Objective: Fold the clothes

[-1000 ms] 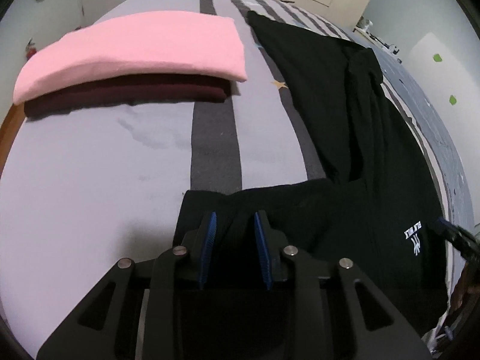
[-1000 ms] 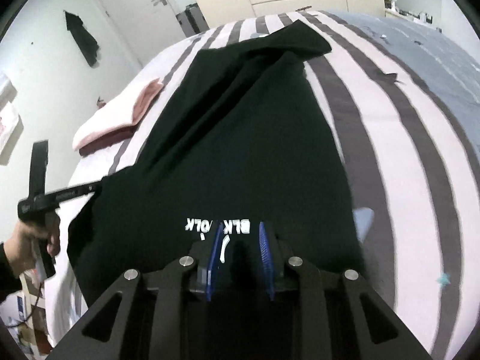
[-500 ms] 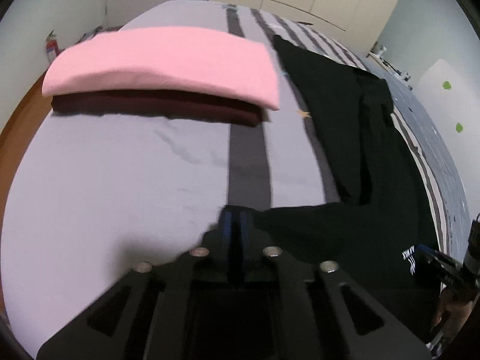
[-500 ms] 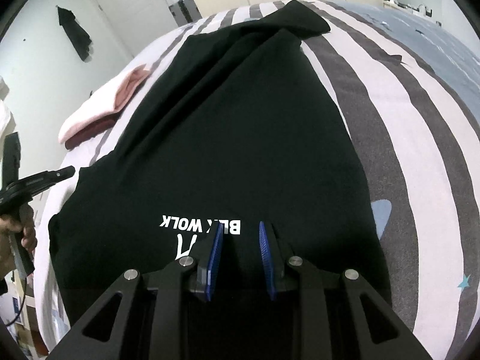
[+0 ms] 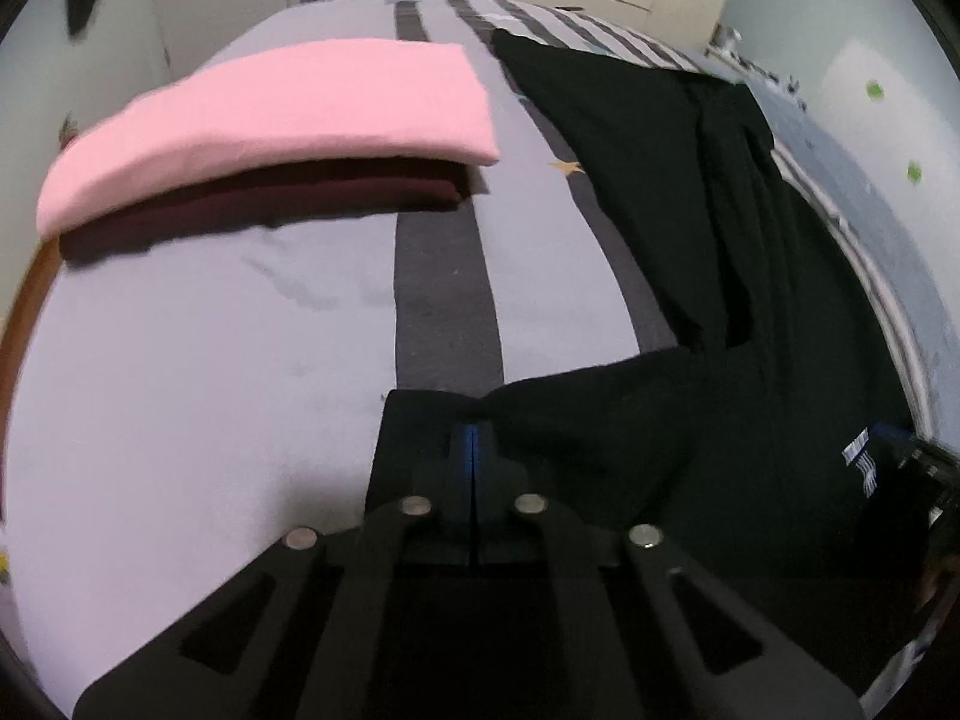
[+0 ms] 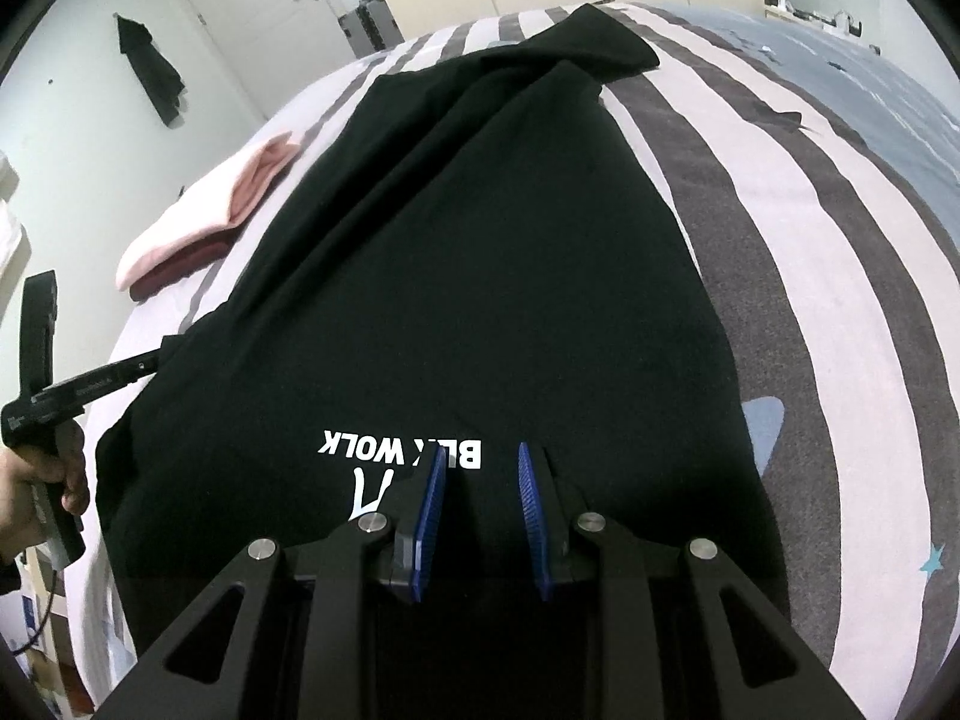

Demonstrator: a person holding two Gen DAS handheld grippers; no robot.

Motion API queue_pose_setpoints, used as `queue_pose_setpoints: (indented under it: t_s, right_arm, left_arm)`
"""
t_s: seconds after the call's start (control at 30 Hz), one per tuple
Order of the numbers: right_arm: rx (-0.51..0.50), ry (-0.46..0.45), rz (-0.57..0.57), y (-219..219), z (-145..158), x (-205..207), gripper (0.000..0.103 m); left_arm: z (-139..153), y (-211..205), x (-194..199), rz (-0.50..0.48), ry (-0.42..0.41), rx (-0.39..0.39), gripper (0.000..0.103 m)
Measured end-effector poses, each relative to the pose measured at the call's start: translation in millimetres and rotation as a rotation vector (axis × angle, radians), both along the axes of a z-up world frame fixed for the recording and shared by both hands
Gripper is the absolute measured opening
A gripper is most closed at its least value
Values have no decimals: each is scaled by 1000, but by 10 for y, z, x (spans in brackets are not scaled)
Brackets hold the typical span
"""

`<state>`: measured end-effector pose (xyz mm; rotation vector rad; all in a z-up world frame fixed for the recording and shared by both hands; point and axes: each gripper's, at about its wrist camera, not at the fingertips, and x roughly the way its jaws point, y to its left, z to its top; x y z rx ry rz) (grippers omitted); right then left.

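Evidently a black T-shirt point(image 6: 480, 276) was spread flat on the striped bed point(image 6: 840, 360), logo end nearest the person, so that a side could be folded over. Folded pink garment point(image 5: 270, 108) and maroon garment point(image 5: 252, 210) were stacked apart at the bed's far left, presumably done. The left hand-held gripper point(image 5: 474, 450) was seen with pads pressed together at the shirt's sleeve edge; its jaws had just been closing, cloth apparently pinched. The right hand-held gripper point(image 6: 480, 516) was held partly spread over the logo area; cloth lay between the pads, no pinch discernible.
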<state>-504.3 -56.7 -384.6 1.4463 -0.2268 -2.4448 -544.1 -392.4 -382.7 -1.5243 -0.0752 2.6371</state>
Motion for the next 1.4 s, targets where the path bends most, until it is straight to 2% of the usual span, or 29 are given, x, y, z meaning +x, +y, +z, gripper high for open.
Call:
queue_pose_setpoints:
  t_s: [0.13, 0.2, 0.27, 0.33, 0.47, 0.53, 0.63, 0.7, 0.77, 0.83, 0.87, 0.9, 0.97, 1.07, 1.23, 1.37, 1.4]
  right_arm:
    - [-1, 4, -1, -8, -6, -1, 23]
    - [-3, 3, -3, -5, -4, 5, 23]
    - [-4, 2, -4, -9, -3, 5, 23]
    - [-5, 1, -5, -6, -3, 9, 23]
    - [-4, 6, -7, -5, -6, 23, 23]
    - [-1, 8, -7, -11, -5, 27, 23]
    - [1, 10, -8, -14, -4, 29, 24]
    - [-2, 11, -6, -16, -3, 25, 25]
    - [-3, 14, -2, -14, -3, 30, 25]
    - [-6, 17, -1, -3, -5, 40, 25]
    - [-8, 18, -1, 2, -6, 45, 25]
    - [-9, 19, -1, 7, -7, 49, 25]
    - [-11, 22, -3, 16, -8, 57, 25]
    - [-17, 21, -4, 26, -11, 55, 25]
    - [-23, 21, -4, 45, -15, 58, 25]
    - [-28, 22, -5, 54, -16, 63, 25]
    - [-29, 23, -5, 57, -16, 64, 25]
  left_arm:
    - [39, -146, -4, 72, 10, 6, 0]
    - [44, -274, -12, 117, 2, 43, 0]
    - [77, -376, -6, 145, -5, 115, 0]
    - [124, -397, 3, 131, 9, 150, 0]
    - [171, -220, 55, 41, 2, 148, 27]
    - [155, -140, 62, 12, -2, 144, 30]
    - [77, -97, 63, 31, -22, 104, 38]
    - [45, -115, 80, 48, -24, 111, 41]
    - [32, -95, 98, 45, -12, 104, 41]
    - [47, -12, 129, 5, 8, 78, 28]
    - [56, 34, 146, -18, 19, 63, 16]
    - [55, 80, 153, -35, 25, 46, 11]
    - [44, 143, 158, -48, 27, 21, 8]
    - [33, 47, 153, 5, 20, 58, 2]
    - [30, 24, 203, 18, 22, 53, 0]
    - [28, -72, 161, 69, 10, 124, 1]
    - [33, -76, 163, 75, 10, 122, 3]
